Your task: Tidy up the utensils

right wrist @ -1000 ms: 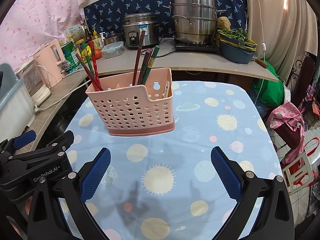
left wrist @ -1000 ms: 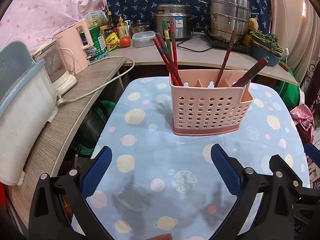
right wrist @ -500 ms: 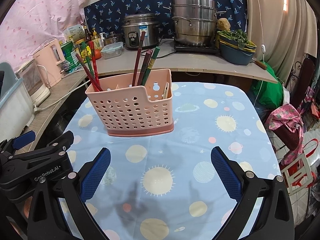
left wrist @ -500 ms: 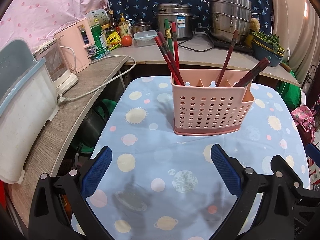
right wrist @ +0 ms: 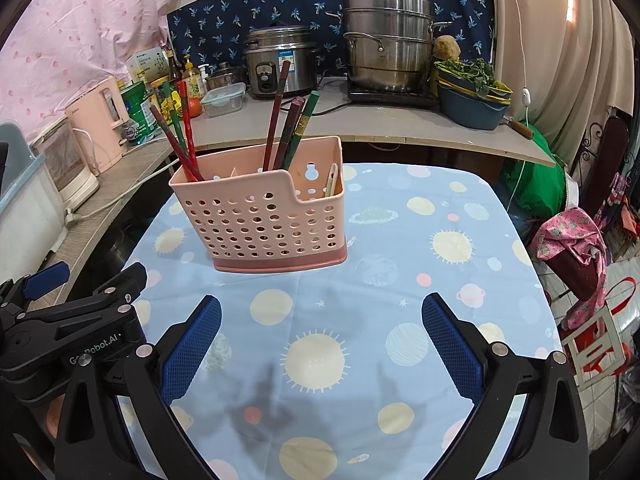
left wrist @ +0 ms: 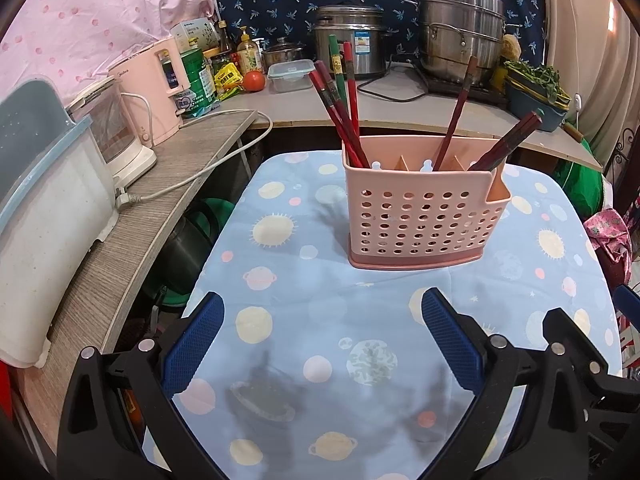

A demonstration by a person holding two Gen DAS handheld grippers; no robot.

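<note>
A pink perforated utensil holder (left wrist: 424, 216) stands on the table's blue planet-print cloth (left wrist: 304, 280); it also shows in the right wrist view (right wrist: 260, 224). Red and green chopsticks (left wrist: 340, 108) lean in its left compartment, and dark red ones (left wrist: 504, 144) lean in the middle and right. In the right wrist view a pale utensil (right wrist: 331, 178) rests in the right-end slot. My left gripper (left wrist: 322, 338) is open and empty, in front of the holder. My right gripper (right wrist: 322, 338) is open and empty, in front and to the right of it.
A wooden shelf on the left carries a white-and-blue bin (left wrist: 36, 216), a steamer and a pink kettle (left wrist: 152, 92), with a cord trailing. The back counter holds a rice cooker (left wrist: 348, 44), a steel pot stack (left wrist: 460, 32) and a vegetable basin (right wrist: 472, 92).
Both views have shifted only slightly. The holder and chopsticks have not moved, and both grippers remain open and empty.
</note>
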